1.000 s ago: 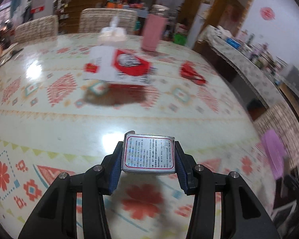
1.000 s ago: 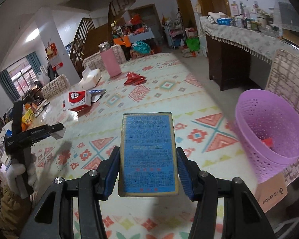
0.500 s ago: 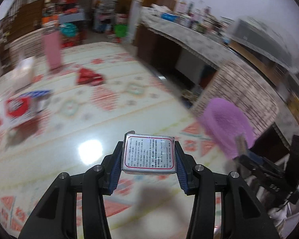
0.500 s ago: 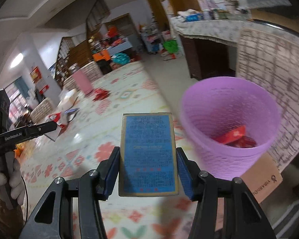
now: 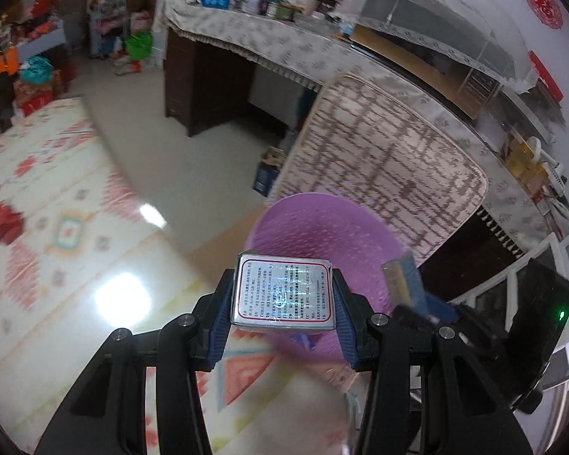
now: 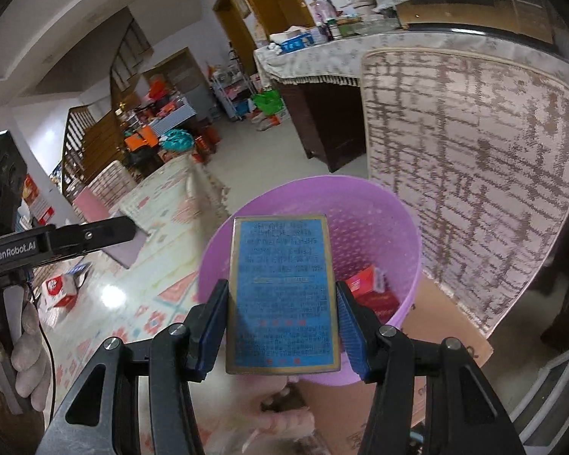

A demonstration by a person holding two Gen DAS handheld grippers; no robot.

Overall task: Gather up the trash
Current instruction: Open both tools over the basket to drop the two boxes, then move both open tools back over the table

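Observation:
My left gripper [image 5: 282, 295] is shut on a small silver box with red-framed print [image 5: 282, 292], held at the near rim of the purple waste basket [image 5: 322, 223]. My right gripper [image 6: 282, 299] is shut on a blue box with a gold border [image 6: 282, 295], held over the near side of the same basket [image 6: 390, 227]. Red packets [image 6: 371, 292] lie in the basket's bottom. The right gripper with the blue box shows at the right of the left wrist view [image 5: 402, 280]. The left gripper shows at the left of the right wrist view [image 6: 76, 235].
A woven chair back [image 6: 474, 174] stands right behind the basket. A cardboard piece [image 6: 447, 326] lies under it. The patterned table [image 5: 57, 250] carries a red wrapper [image 5: 2, 223] and a red-and-white carton [image 6: 58, 292]. A cluttered sideboard [image 5: 269, 41] runs along the wall.
Both grippers have swung from the table toward the purple basket, each still holding its box. The right one is now above the basket's opening, the left one at its rim.

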